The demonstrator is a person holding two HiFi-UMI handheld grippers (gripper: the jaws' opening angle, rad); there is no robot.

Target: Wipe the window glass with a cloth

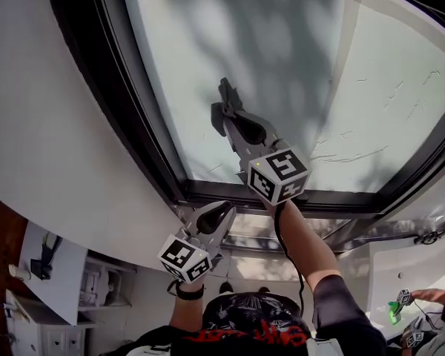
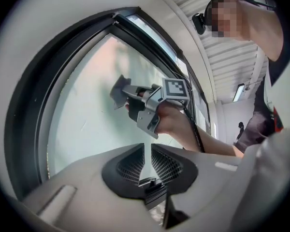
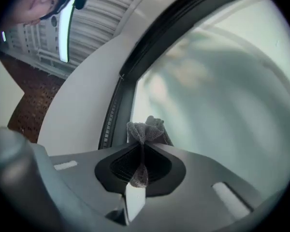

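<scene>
The right tongs (image 3: pixel 141 149) are clenched on a small grey cloth (image 3: pixel 145 128), whose bunched end sticks out past the tips. In the head view the cloth looks pressed to the glass (image 1: pixel 297 58), left of the pane's middle and not far above the bottom of the dark frame (image 1: pixel 152 158). The left tongs (image 2: pixel 146 162) are closed to a thin slit with nothing between them. They are held low beside the frame's bottom corner, away from the glass and doing no work.

Wiping seems to be under way. I cannot tell which parts have been covered, since the pane looks evenly hazy. Thin streaks (image 1: pixel 352 154) show on the lower right, well apart from the cloth, so that side likely remains to be wiped, and probably the upper pane as well.
</scene>
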